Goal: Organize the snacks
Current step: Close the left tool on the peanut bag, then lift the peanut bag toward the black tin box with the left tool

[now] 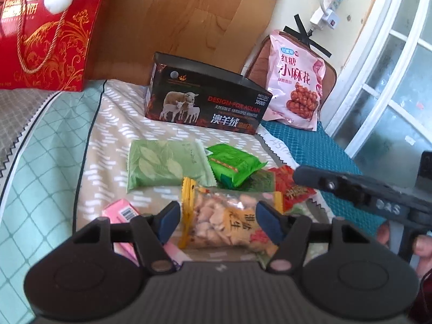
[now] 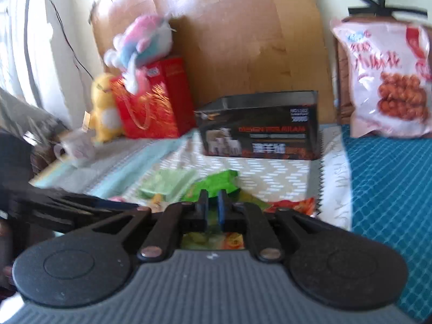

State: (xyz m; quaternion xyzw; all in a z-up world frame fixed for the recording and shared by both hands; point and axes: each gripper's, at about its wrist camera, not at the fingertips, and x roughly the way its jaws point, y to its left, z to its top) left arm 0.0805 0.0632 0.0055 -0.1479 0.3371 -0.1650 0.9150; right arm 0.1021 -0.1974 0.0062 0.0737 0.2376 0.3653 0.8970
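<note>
Several snacks lie on a bed (image 1: 113, 124) with patterned covers, and we go through them from the biggest down. The black box (image 1: 205, 94) stands open-topped toward the far side of the bed, near the headboard; we judge it stiff cardboard and the likely place to gather the packets. The pink bag of fried twists (image 1: 294, 81) leans upright at the far right corner, puffy and light, with contents we expect to be brittle, so we would lift it by the top seam. Nearer the front edge lies the pale green leaf-print packet (image 1: 164, 164), flat and soft, with the bright green packet (image 1: 232, 166) touching its right side and resting on a red packet (image 1: 291, 186). The left gripper (image 1: 217, 220) is spread, its blue pads apart on either side of the clear packet of nuts (image 1: 226, 221); we cannot tell whether they touch it. That film looks slick and crinkly, the load light but loose, so we would grip across the middle or at the yellow sealed edge. The right gripper (image 2: 212, 210) has its jaws pressed nearly together just before the bright green packet (image 2: 218, 183); the blurred view does not show whether an edge is caught.
</note>
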